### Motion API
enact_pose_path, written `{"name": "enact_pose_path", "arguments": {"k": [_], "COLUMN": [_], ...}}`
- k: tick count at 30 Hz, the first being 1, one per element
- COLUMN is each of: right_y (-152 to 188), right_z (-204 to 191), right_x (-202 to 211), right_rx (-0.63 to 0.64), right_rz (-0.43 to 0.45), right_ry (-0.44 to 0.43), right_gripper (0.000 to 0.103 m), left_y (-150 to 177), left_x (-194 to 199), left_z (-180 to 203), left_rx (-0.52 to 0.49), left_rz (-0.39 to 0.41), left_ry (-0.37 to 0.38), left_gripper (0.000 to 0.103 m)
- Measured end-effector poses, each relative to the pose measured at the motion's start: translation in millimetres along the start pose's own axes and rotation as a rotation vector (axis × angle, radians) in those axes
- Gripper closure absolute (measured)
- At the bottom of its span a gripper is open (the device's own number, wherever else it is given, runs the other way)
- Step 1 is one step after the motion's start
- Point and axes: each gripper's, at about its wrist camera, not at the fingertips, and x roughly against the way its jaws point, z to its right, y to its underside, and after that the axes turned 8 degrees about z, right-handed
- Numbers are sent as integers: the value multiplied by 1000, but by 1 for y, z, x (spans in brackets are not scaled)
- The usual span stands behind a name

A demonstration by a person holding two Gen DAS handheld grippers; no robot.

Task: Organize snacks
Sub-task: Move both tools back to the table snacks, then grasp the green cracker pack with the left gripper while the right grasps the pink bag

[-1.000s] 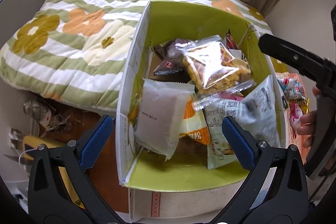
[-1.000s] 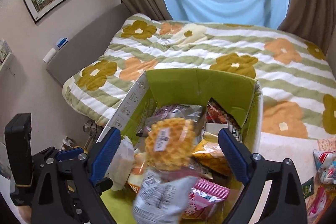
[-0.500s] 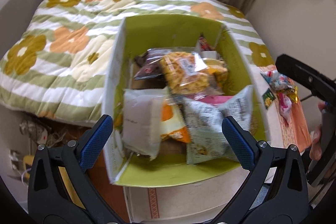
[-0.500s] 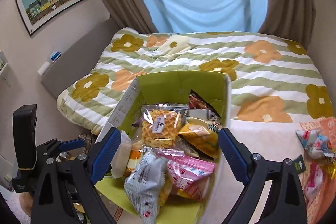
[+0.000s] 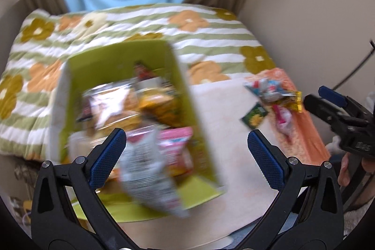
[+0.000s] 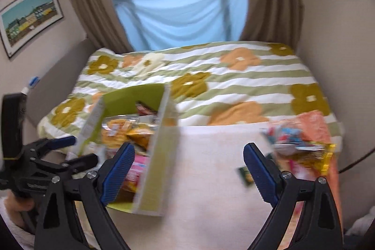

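Observation:
A green cardboard box [image 5: 185,95] full of snack packets stands on a pale table [image 5: 222,109]; a grey-white packet [image 5: 150,170] and a pink one [image 5: 178,144] lie at its front. It also shows in the right wrist view [image 6: 161,144]. Loose snacks [image 5: 274,95] lie on an orange mat at the table's right, also in the right wrist view [image 6: 302,147]. My left gripper [image 5: 187,154] is open and empty, above the box's right wall. My right gripper [image 6: 188,165] is open and empty, over the table between box and loose snacks. Both views are motion-blurred.
A bed with a flowered striped quilt [image 6: 211,81] lies behind the table. Curtains and a blue cloth [image 6: 182,15] hang at the window. A small dark green packet [image 5: 254,115] lies on the table. A framed picture [image 6: 28,18] hangs on the left wall.
Both grippers have pulled back and swung right, away from the box, toward the loose snacks. The grey-white packet now lies in the box. Both grippers stay open.

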Motion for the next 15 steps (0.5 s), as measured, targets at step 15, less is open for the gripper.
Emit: {"name": "enact_pose_path", "arguments": {"k": [15], "right_y": [43], "right_z": [185], "right_x": [11], "right_rx": [-19], "right_rz": [-135], "right_ry": [48], "right_gripper": [10], "left_y": [13], "left_x": [-142], "left_z": [189], "left_rx": [-324], "left_rz": [-222], "left_ry": [130], "left_gripper": [1]}}
